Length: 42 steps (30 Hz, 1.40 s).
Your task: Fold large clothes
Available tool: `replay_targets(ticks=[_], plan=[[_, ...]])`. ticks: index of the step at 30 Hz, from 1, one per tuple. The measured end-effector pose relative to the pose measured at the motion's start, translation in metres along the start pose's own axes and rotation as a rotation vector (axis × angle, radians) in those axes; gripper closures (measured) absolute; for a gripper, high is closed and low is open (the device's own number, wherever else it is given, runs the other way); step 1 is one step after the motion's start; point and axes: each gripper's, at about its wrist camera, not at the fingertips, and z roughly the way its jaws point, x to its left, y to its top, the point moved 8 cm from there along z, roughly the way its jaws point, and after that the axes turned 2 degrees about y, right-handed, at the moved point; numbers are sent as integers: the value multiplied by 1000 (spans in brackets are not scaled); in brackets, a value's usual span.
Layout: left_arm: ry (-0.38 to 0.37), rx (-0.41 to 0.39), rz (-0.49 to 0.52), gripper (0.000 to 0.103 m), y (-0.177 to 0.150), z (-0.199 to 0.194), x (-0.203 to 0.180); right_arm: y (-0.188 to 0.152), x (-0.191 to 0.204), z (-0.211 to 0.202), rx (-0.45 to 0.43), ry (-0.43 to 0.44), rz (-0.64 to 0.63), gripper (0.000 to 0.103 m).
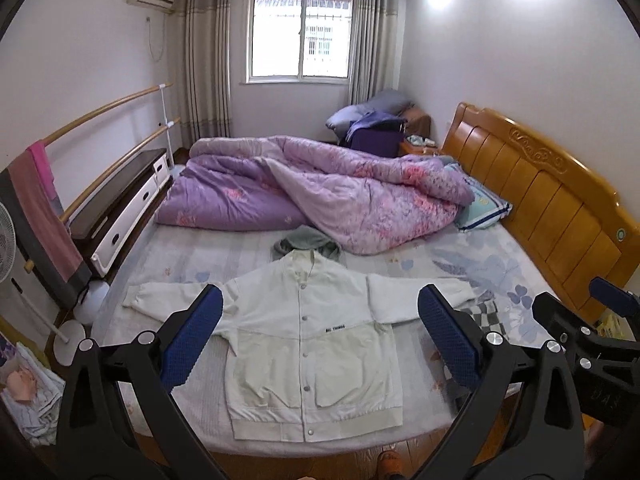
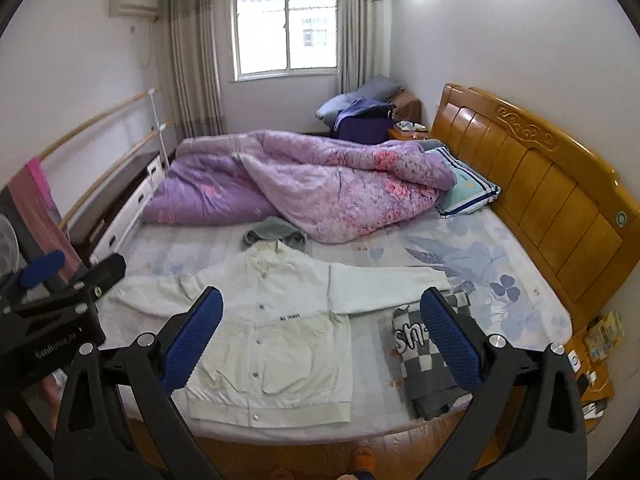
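On the bed (image 1: 460, 256), at twelve o'clock: white jacket (image 1: 308, 340) spread flat, sleeves out, ready for folding. Left gripper (image 1: 320, 332) and right gripper (image 2: 320, 332) both wide apart, empty, poised above. Checkered garment (image 2: 432, 364) at three o'clock, seemingly set aside.

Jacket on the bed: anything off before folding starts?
Mostly fine: white jacket lies flat, buttoned, sleeves spread. Its right sleeve end overlaps the folded checkered garment, and a grey hooded garment sits crumpled at its collar. Both tools open.

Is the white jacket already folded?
No, the white jacket lies flat on the bed, front up and snapped shut, with both sleeves spread out sideways.
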Motion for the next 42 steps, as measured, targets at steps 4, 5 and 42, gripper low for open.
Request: replay_targets(ticks=[4,5,42], plan=[[-26,-53,16,5,13,-13,-7,10,5,-11,-38,-11,-16,8],[-20,-57,20,5,14,-15,-8,13,7,-12,-43,-6,-16,8],[2,-64,34,5,23,-11,-2,19,27,-21,-82,-58,-16,8]])
